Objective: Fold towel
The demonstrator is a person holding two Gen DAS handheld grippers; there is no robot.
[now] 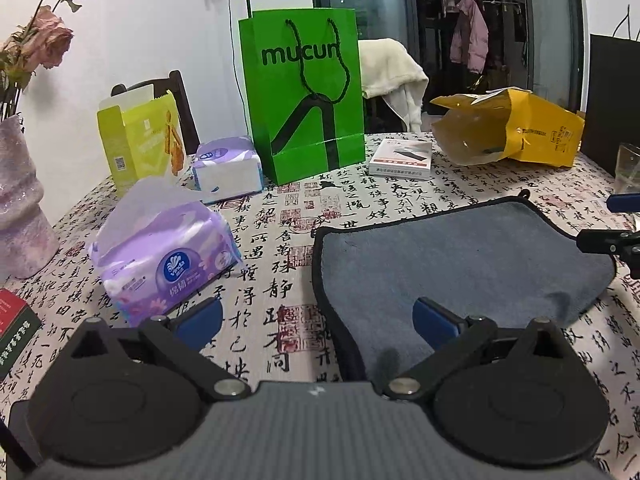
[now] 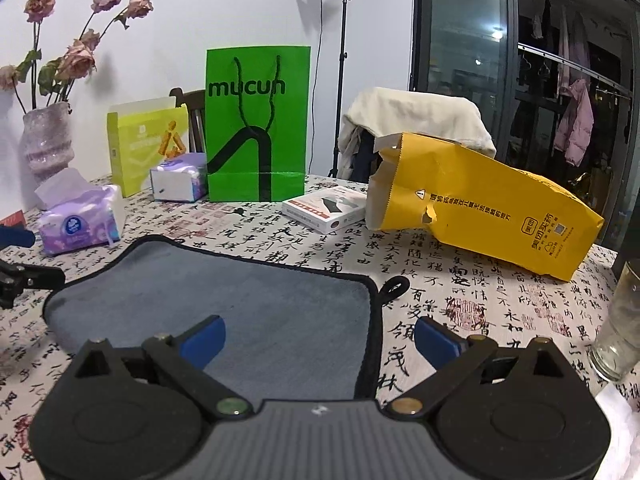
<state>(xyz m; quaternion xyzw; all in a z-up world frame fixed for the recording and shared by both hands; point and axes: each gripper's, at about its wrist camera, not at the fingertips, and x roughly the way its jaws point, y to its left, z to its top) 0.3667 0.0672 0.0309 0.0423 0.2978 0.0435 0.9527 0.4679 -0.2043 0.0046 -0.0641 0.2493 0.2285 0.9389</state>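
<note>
A grey towel (image 1: 460, 264) with black trim lies flat on the calligraphy tablecloth; it also shows in the right wrist view (image 2: 240, 304). My left gripper (image 1: 318, 322) is open over the towel's near left edge, its right finger above the cloth and its left finger over bare tablecloth. My right gripper (image 2: 320, 338) is open over the towel's near right edge, its left finger above the cloth. Neither holds anything. The right gripper's fingers (image 1: 608, 240) show at the left wrist view's right edge. The left gripper's fingers (image 2: 24, 276) show at the right wrist view's left edge.
A purple tissue pack (image 1: 164, 256) lies left of the towel. A green paper bag (image 1: 304, 96), a yellow bag (image 2: 480, 212), a white box (image 2: 324, 208) and a yellow-green carton (image 1: 140, 140) stand behind. A glass (image 2: 620, 328) stands at the right, a vase (image 1: 20, 216) at the left.
</note>
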